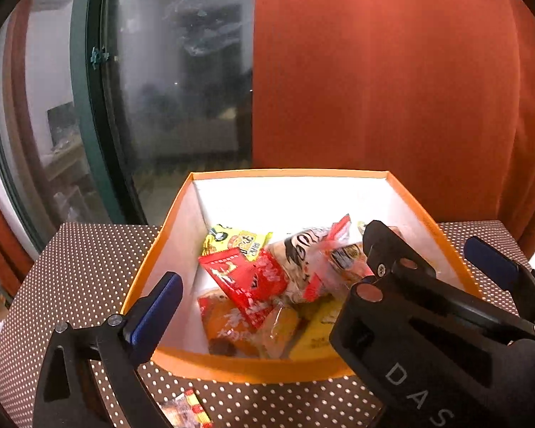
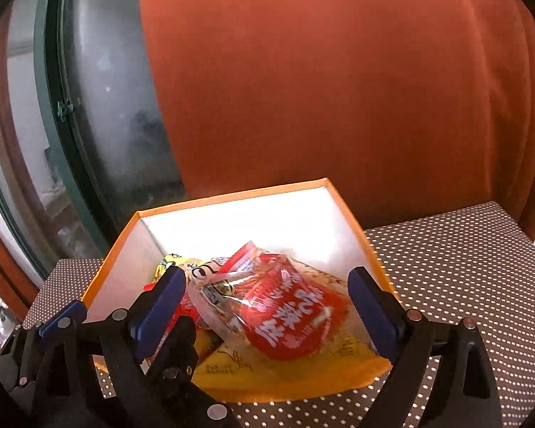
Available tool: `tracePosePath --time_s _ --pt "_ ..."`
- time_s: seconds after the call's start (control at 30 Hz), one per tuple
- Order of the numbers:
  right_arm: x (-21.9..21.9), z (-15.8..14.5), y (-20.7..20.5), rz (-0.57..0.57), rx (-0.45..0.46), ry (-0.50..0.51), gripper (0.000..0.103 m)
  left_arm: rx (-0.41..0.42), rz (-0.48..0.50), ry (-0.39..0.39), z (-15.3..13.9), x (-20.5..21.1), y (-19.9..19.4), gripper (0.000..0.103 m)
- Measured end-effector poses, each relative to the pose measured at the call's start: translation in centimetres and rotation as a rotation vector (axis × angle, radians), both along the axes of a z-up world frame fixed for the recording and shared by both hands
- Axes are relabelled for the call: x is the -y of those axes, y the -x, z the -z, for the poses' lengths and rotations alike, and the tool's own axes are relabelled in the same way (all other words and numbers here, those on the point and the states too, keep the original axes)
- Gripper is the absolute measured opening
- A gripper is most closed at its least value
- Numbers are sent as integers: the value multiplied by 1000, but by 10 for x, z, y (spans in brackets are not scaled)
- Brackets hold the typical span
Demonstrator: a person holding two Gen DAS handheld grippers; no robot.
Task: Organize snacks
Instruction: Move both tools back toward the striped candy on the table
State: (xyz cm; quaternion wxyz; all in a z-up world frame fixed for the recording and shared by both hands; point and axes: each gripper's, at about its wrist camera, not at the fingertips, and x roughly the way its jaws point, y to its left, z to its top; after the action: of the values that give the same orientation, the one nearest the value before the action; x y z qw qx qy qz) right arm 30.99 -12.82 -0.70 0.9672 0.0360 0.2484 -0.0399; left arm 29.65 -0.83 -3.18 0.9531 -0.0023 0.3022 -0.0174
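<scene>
An orange box (image 1: 232, 367) with white inner walls is sitting on a brown cloth with white dots (image 1: 85, 267), in front of a rust-red curtain (image 1: 392, 71) and a dark window with a green frame (image 1: 89, 107). Snack packets are lying heaped inside the box: a yellow packet (image 1: 237, 240) at the back, a red packet with white writing (image 1: 246, 278) leaning on it, a clear packet with black lettering (image 1: 299, 260) beside that, and orange and yellow packets (image 1: 232, 324) lying underneath.

The left gripper (image 1: 321, 278) is hovering over the near edge of the box with its blue-padded fingers (image 1: 160, 303) standing wide apart, one outside the left wall and the other out past the right wall; nothing is sitting between the pads. The right gripper (image 2: 271, 306) is reaching into the box from the right, crossing in front of the left camera. In its own view its blue fingers (image 2: 160, 306) are spread wide on either side of a red packet with white characters (image 2: 292, 317), which is resting on the pile on top of a clear wrapper; the pads are standing clear of it, not pressing it.

One more small packet (image 1: 187, 410) is lying on the dotted cloth outside the box, just in front of its near wall
</scene>
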Motion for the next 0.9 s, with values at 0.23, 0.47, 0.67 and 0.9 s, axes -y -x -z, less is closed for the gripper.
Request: tracePosePath --time_s 0.23,0.47,0.67,0.9 --pt "-3 -17 28 -6 27 2 94 41 13 -10 -22 -4 34 100" --pt "-22 -36 60 -31 48 41 94 65 13 18 -38 -16 71 102" --pt "-35 -46 91 -56 57 52 95 85 18 22 -47 -27 107 103" --pt "-49 -48 127 -68 64 50 97 114 17 -8 -54 -34 148 103"
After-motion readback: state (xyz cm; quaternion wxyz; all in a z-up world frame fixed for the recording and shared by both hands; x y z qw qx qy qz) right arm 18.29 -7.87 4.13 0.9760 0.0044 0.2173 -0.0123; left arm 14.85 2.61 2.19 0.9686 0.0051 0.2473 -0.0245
